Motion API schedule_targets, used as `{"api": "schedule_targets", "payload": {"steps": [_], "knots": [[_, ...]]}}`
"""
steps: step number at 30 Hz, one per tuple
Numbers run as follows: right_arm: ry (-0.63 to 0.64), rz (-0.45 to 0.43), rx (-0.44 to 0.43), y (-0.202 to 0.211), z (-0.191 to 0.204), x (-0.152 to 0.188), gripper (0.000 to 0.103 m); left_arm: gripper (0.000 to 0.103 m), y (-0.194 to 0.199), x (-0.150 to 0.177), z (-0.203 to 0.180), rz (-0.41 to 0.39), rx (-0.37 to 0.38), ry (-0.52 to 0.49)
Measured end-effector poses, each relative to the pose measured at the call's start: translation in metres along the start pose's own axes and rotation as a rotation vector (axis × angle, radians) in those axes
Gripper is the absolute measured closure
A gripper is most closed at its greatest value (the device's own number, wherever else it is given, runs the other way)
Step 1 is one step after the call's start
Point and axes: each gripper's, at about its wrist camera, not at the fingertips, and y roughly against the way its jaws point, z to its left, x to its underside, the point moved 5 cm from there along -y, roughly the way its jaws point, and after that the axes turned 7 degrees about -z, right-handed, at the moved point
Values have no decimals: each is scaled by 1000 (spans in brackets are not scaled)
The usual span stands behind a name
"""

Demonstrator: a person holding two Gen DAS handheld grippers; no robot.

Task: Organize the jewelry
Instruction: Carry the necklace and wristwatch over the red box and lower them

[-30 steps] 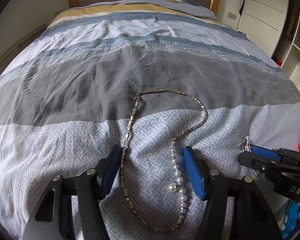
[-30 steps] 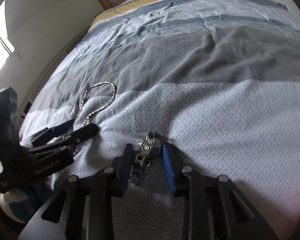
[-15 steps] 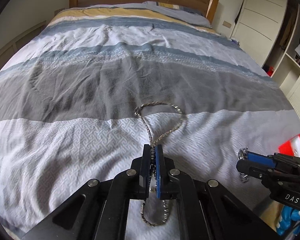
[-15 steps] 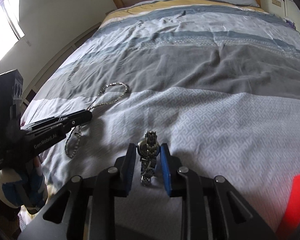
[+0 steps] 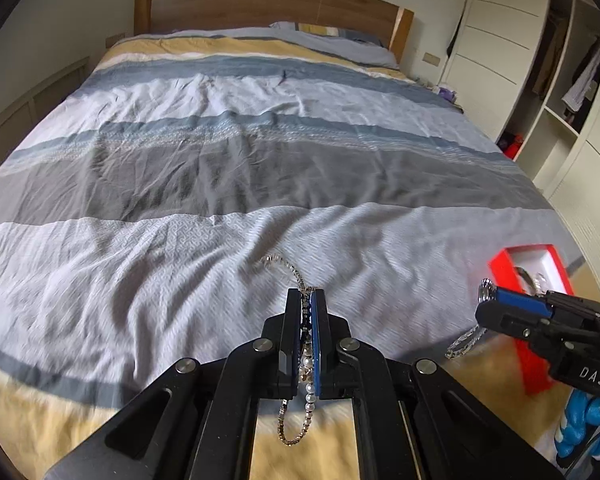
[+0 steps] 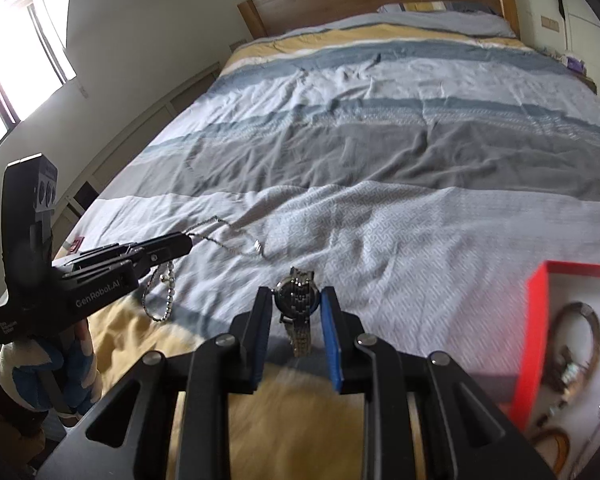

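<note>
Left wrist view, bottom centre: left gripper [image 5: 307,304] pressed together, pinching a necklace [image 5: 305,364]. The chain's pearl end hangs in a loop below the pads, and the metal-link end arcs out above the fingertips, off the bedspread [image 5: 180,264]. In the right wrist view the same gripper sits at left centre, chain drooping under it.

Right wrist view, bottom centre: right gripper [image 6: 296,300] part closed, pinching a watch [image 6: 297,298] by the sides of its dark dial. The metal band hangs down between the fingers. The watch is lifted clear of the bed.

Lower right of both views: a red box [image 6: 534,320] with a white inside, sitting at the bed's near edge. Rings and bracelets lie in it, blurred. In the left wrist view the right gripper is in front of the box.

Further back: striped grey, blue and yellow bedding, then pillows [image 5: 340,40], then a wooden headboard [image 5: 260,4] at top centre. White wardrobe [image 5: 500,40] at upper right in the left wrist view. Window [image 6: 12,60] at upper left in the right wrist view.
</note>
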Motion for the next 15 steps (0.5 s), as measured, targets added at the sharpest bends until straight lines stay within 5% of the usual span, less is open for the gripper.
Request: {"api": "schedule_targets", "payload": {"steps": [15], "knots": [[-3,-131,93,135,-25,17,80,99,79,-16,-120,-103,103,-125]]}}
